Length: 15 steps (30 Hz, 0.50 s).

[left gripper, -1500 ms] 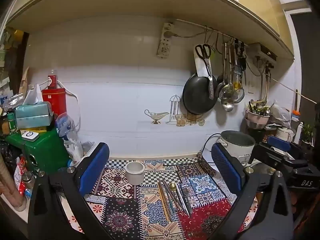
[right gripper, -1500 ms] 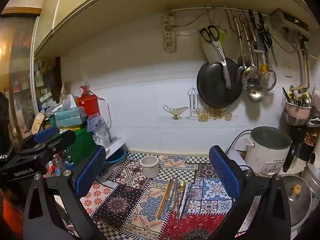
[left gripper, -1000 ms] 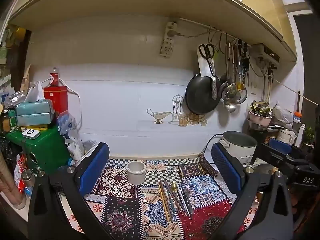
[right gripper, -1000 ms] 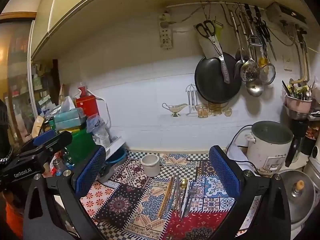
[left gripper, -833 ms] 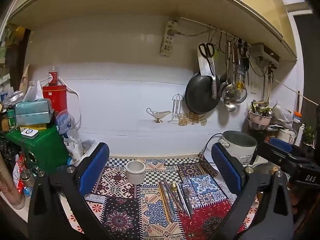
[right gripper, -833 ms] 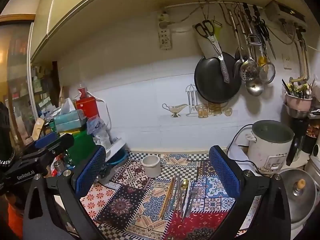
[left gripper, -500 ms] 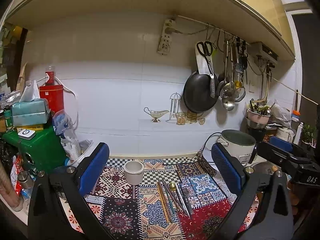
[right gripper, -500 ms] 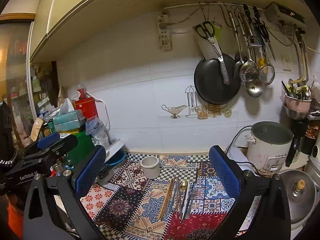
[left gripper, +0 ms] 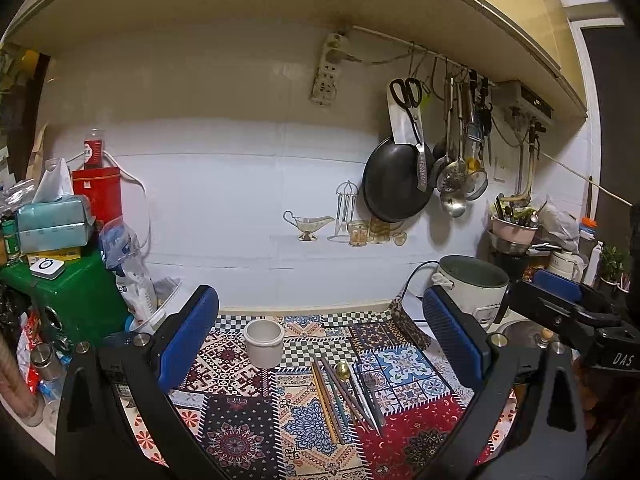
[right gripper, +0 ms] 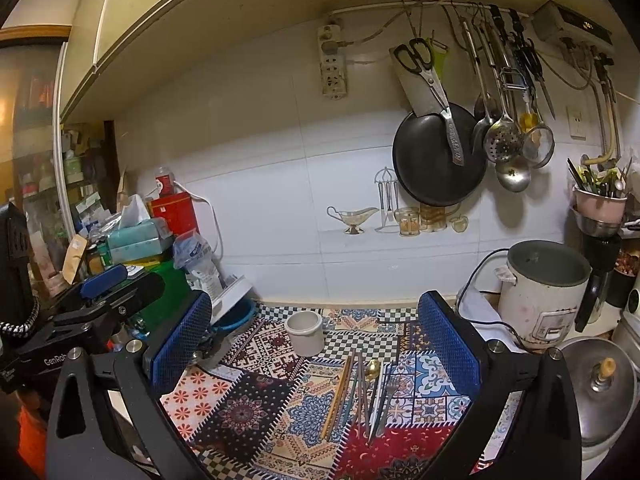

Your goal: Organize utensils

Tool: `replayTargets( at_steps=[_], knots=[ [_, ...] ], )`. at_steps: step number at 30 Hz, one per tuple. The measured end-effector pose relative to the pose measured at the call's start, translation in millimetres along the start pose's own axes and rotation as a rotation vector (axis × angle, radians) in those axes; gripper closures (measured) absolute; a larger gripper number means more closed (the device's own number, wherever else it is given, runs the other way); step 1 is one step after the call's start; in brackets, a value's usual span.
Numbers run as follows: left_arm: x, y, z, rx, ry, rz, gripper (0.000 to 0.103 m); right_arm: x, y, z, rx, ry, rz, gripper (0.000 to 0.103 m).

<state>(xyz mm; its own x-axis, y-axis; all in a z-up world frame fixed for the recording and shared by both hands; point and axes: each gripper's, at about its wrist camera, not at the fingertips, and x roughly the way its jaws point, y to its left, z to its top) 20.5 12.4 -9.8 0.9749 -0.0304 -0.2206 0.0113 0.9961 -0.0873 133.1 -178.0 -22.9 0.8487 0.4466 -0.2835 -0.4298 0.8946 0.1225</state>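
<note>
A bundle of utensils (left gripper: 344, 392) (right gripper: 362, 390), several chopsticks, a gold spoon (right gripper: 373, 368) and a fork, lies side by side on the patterned mat (left gripper: 240, 432) (right gripper: 248, 408). An empty white cup (left gripper: 264, 343) (right gripper: 305, 332) stands upright on the mat just behind and to the left of them. My left gripper (left gripper: 320, 344) hovers open above the mat, its blue pads wide apart, holding nothing. My right gripper (right gripper: 316, 344) is likewise open and empty, well above the utensils. Each gripper shows at the edge of the other's view.
A rice cooker (right gripper: 540, 296) and a lidded steel pot (right gripper: 600, 384) stand at the right. A green box (left gripper: 68, 300), tissue pack and bags crowd the left. A black pan (right gripper: 436, 160), scissors and ladles hang on the wall beneath a cabinet.
Both views have drifted only slightly; the grippers stay open and the utensils and cup have not moved.
</note>
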Motion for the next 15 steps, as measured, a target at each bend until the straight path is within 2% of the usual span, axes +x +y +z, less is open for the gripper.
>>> replayTargets(
  at_steps=[15],
  knots=[
    [2.7, 4.7, 0.7, -0.008, 0.005, -0.004, 0.000, 1.3, 3.8, 0.2, -0.012, -0.002, -0.008, 0.000]
  ],
)
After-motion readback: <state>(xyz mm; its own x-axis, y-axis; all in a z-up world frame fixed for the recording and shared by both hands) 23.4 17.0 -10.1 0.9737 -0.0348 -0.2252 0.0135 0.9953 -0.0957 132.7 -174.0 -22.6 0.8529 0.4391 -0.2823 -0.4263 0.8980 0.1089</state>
